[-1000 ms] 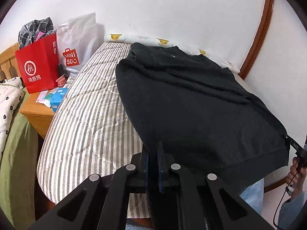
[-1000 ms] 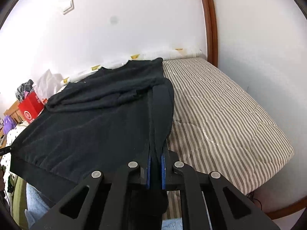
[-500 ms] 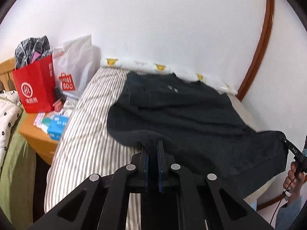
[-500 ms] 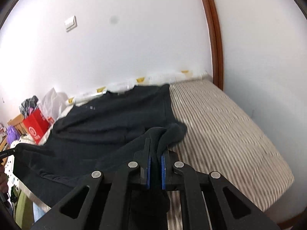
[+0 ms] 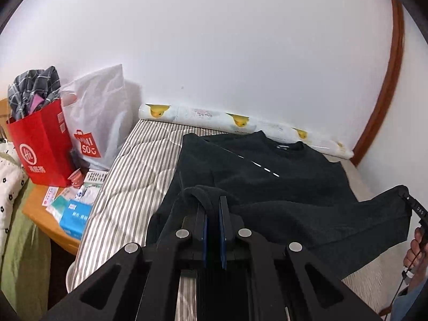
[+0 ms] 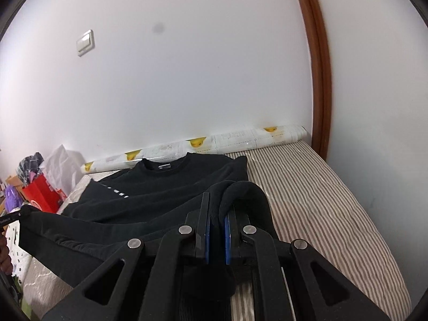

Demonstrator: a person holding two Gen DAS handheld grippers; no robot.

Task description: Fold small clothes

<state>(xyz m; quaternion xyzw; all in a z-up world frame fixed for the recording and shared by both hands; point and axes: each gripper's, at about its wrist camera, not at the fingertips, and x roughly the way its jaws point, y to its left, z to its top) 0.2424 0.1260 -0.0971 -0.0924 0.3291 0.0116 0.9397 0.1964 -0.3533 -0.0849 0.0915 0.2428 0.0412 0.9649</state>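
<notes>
Bed [image 5: 128, 187]: sweater [image 5: 267, 182] hem pinched between fingers [image 5: 223, 214].

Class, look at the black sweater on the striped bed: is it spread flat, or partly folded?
Partly folded. The black sweater has its collar end flat on the bed, while its lower edge is lifted, clamped in the left gripper and right gripper.

Left tongs [image 5: 212, 208] clamped tight, angled down. Right tongs [image 6: 217, 211] same, clamped, pitched shallower. Hand [image 5: 416, 251] gripping right handle visible at left cam's edge.

Black sweatshirt [image 5: 267, 187], collar far, hem lifted over striped bed [image 5: 139, 165]
</notes>
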